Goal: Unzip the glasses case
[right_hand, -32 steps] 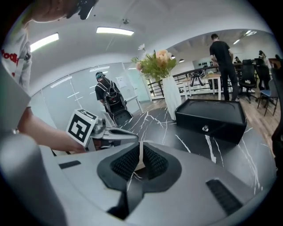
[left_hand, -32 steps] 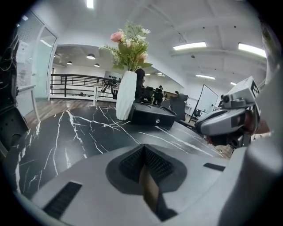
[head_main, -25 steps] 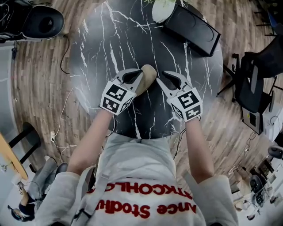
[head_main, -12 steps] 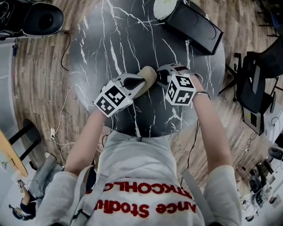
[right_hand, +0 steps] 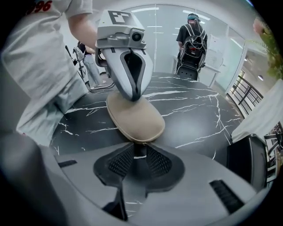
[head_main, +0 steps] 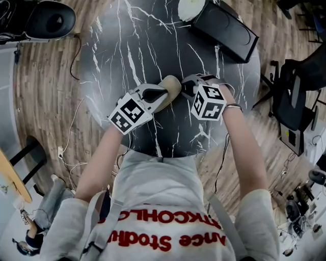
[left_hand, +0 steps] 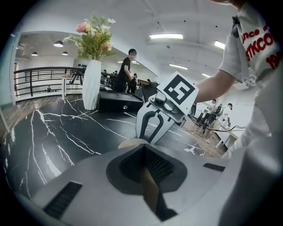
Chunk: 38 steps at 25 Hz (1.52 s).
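A beige oval glasses case [head_main: 173, 83] lies on the black marble table [head_main: 127, 46]. My left gripper [head_main: 162, 94] is shut on the case's near-left end; in the left gripper view a beige strip of the case [left_hand: 148, 187] sits clamped between the pads. My right gripper [head_main: 185, 87] comes down steeply onto the case's right end. In the right gripper view the case [right_hand: 135, 117] stretches away from my right gripper [right_hand: 138, 149]. Its jaws have just been closing and now pinch a small dark zipper pull [right_hand: 139, 154] at the case's tip. The left gripper [right_hand: 128, 70] holds the far end.
A long black box [head_main: 221, 33] and a white vase [head_main: 189, 7] stand at the table's far right; the vase [left_hand: 91, 84] holds flowers. The table's edge runs close behind both grippers. Chairs [head_main: 293, 97] stand on the wooden floor to the right. A person with a backpack [right_hand: 190, 39] stands beyond.
The right gripper has rolled over and come down onto the case's right end, with its marker cube now turned upward. The left gripper shifted slightly left. Nothing moved in the last half second.
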{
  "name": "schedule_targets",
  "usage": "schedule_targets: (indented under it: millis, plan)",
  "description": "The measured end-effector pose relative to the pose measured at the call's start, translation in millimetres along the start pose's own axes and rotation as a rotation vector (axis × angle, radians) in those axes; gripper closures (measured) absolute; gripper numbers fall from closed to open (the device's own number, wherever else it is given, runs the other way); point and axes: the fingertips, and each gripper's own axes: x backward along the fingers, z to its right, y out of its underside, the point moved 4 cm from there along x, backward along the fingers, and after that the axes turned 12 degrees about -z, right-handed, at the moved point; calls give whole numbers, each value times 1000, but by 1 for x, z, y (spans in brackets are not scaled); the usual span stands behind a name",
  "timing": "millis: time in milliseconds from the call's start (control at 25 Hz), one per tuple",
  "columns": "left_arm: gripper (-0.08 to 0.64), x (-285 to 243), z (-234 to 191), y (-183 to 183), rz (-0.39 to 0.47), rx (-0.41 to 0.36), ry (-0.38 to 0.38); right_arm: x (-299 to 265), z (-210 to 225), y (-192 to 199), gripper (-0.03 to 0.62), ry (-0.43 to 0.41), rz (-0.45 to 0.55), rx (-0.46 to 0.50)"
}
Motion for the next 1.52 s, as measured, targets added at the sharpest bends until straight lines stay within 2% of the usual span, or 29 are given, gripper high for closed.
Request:
schedule_targets:
  millis: [320,600,800,1000,1080,1320,1520]
  plan:
    - [558,-1,3,2,18,1,23,2,-8,3,552,37,-10,0]
    - [558,-1,2,2,18,0,28,3,-24,1,561,32,19,-37]
    - [558,-1,1,2,18,6,26,2,-27,0,561,65,62,-170]
    - [558,1,2,2,20,41,47,4,-29,3,550,71,221,-445]
    - [558,1,2,2,26,37,45,4,-30,2,526,88,252,-498]
    - [558,0,1,2,25,32,40,3,-32,-1,543,182,205,-460]
    - [558,0,2,3,27,25,26,3,-36,-4,554,204,165,-448]
